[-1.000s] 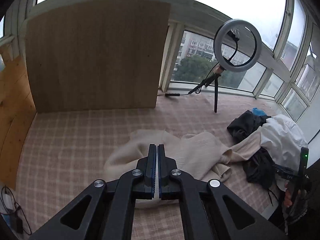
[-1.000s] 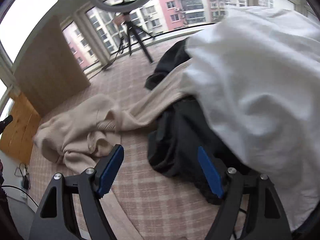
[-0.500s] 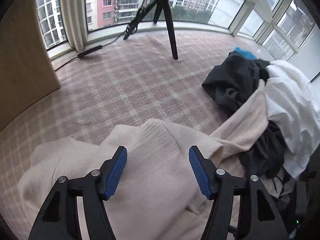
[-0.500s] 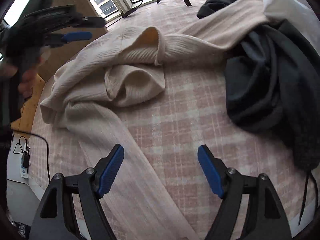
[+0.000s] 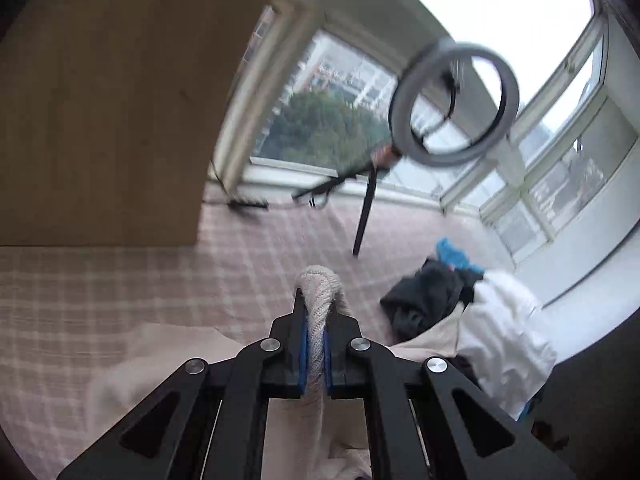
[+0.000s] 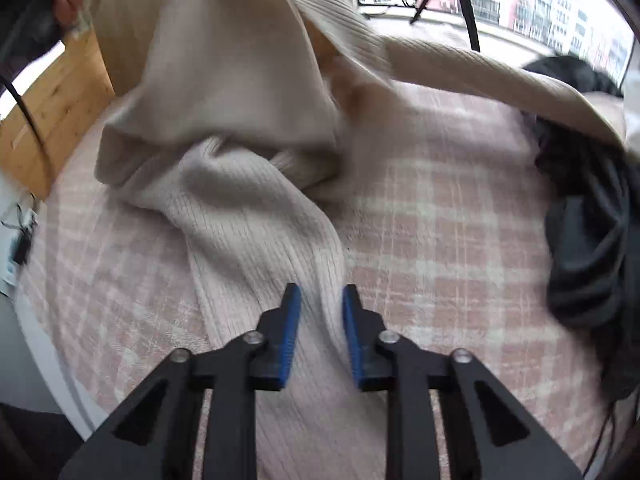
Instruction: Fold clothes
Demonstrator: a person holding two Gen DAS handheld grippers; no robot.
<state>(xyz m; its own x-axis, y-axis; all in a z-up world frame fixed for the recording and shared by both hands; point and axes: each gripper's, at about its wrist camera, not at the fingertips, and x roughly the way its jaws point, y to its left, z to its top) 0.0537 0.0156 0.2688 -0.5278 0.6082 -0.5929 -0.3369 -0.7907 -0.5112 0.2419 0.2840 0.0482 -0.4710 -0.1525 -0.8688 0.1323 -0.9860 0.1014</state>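
Blurred by motion: ring light (image 5: 454,106) and lifted upper part of cream ribbed sweater (image 6: 224,60); cut off by right edge: dark garment (image 6: 592,248); largely buried under white garment (image 5: 504,336): blue cloth (image 5: 454,254).

Between the blue-padded black jaws lies a cream ribbed-knit sweater (image 6: 256,224) — plain, no print. Under it the bedcover (image 6: 440,248) is pink-and-white plaid. Right of the jaws: a black garment (image 6: 592,248), a white one (image 5: 504,328) beyond it — a blue scrap (image 5: 456,254) behind.
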